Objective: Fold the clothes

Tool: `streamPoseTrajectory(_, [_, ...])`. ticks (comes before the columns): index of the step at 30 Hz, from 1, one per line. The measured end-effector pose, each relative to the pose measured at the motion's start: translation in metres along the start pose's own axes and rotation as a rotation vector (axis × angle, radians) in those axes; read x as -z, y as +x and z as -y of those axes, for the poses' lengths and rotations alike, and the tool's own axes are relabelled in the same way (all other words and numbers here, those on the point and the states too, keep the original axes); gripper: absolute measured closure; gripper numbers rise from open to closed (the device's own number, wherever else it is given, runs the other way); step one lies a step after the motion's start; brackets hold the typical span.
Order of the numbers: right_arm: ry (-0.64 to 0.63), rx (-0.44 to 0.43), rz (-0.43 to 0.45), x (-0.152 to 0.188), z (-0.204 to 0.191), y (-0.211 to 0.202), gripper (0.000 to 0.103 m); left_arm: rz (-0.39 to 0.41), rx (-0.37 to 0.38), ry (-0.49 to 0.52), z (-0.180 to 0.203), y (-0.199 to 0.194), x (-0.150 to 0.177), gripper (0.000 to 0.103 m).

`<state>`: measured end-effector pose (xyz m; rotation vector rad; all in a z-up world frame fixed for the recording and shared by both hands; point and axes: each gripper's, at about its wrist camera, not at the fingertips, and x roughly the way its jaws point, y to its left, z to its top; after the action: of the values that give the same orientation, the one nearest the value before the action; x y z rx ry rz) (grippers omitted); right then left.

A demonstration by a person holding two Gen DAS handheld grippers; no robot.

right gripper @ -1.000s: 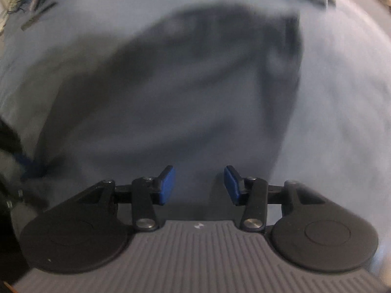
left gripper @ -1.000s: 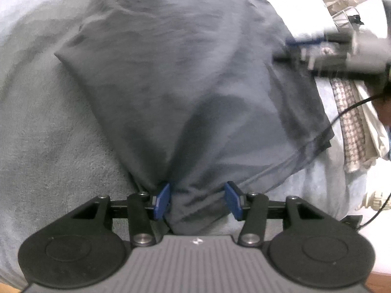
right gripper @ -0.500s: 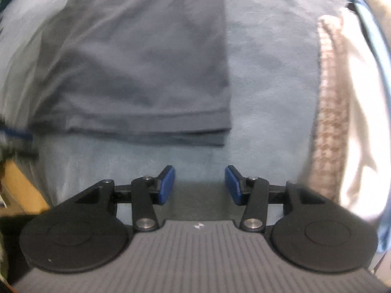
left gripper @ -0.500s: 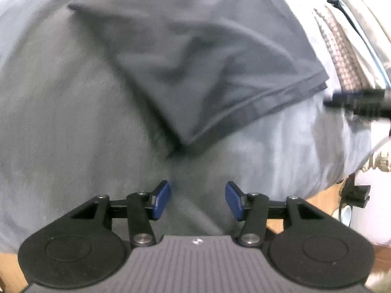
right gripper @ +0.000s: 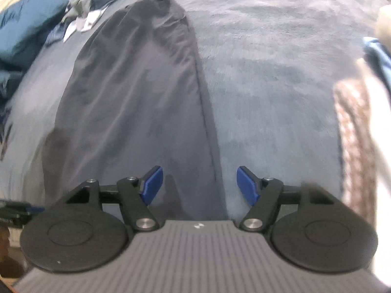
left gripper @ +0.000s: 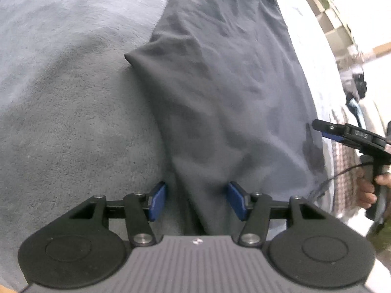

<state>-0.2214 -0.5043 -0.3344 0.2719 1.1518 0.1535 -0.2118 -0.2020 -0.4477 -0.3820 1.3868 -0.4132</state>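
A dark grey garment (left gripper: pixel 220 85) lies folded lengthwise on the grey-blue bed cover (left gripper: pixel 61 97). The left gripper (left gripper: pixel 195 199) straddles its near end, jaws apart, pads clear of the cloth. At right, a hand (left gripper: pixel 366 188) holds the right gripper (left gripper: pixel 325 129).

Matt grey cloth garment (left gripper: pixel 227 92); fuzzy blanket (left gripper: pixel 61 102).
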Motion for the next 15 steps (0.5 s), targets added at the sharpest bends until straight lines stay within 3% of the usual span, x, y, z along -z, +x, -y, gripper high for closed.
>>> streamPoseTrajectory(5, [0.068, -0.061, -0.004, -0.008, 0.005, 0.023, 0.032, 0.034, 0.024, -0.028, -0.016, -0.045, 0.018, 0.046])
streamPoseTrajectory(7, [0.080, -0.084, -0.014, -0.002, 0.003, 0.020, 0.032, 0.016, 0.043, -0.050, -0.037, -0.108, 0.037, 0.046])
streamPoseTrajectory(13, [0.103, -0.146, -0.143, 0.045, -0.002, 0.002, 0.032, -0.051, 0.057, -0.111, -0.033, -0.108, 0.070, 0.056])
streamPoseTrajectory(15, [0.124, -0.157, -0.174, 0.051, -0.001, -0.001, 0.033, -0.048, 0.047, -0.157, -0.035, -0.105, 0.068, 0.067])
